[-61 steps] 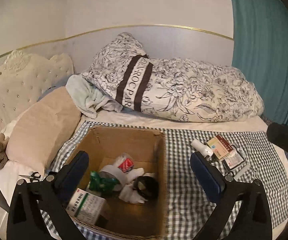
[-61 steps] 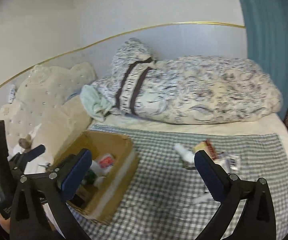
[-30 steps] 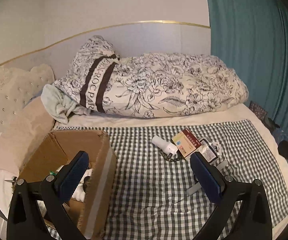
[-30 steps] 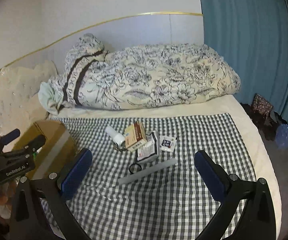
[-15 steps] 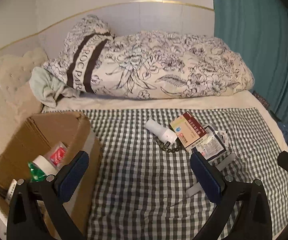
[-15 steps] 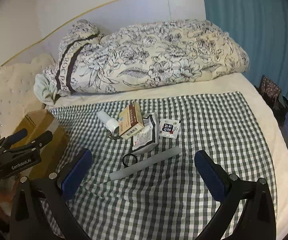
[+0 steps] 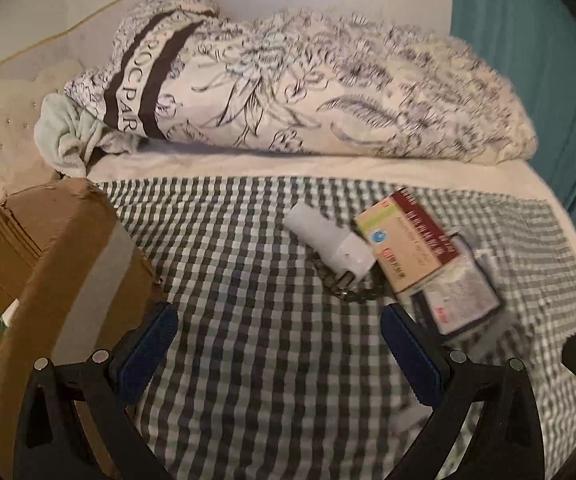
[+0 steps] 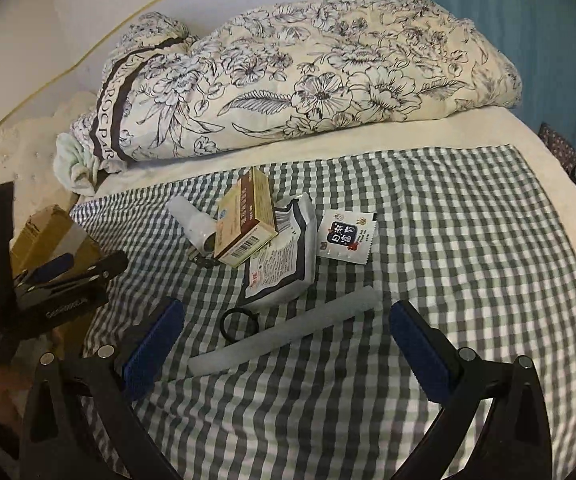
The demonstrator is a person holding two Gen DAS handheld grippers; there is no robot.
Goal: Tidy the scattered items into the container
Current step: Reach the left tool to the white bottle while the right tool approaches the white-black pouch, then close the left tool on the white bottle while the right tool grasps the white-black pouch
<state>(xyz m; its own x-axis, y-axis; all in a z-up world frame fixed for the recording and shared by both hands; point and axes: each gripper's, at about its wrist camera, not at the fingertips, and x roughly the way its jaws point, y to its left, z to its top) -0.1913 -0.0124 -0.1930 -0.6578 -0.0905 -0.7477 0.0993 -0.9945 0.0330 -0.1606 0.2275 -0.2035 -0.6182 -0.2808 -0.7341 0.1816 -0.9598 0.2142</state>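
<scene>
Hovering over the gingham cloth (image 8: 447, 216), both tongs gape wide, empty. The right tongs (image 8: 288, 344) straddle a white tube (image 8: 288, 330) (black ring (image 8: 239, 323) beside it); the left tongs (image 7: 280, 356) sit near the cardboard box (image 7: 48, 248).

The rolled duvet (image 8: 307, 68) at 11 o'clock carries a dark band lettered "ROCPAR", its opening letters hidden in the fold. The box (image 8: 244, 220), pouch (image 8: 280, 256) and small sachet (image 8: 345, 236) show print too small to read.
</scene>
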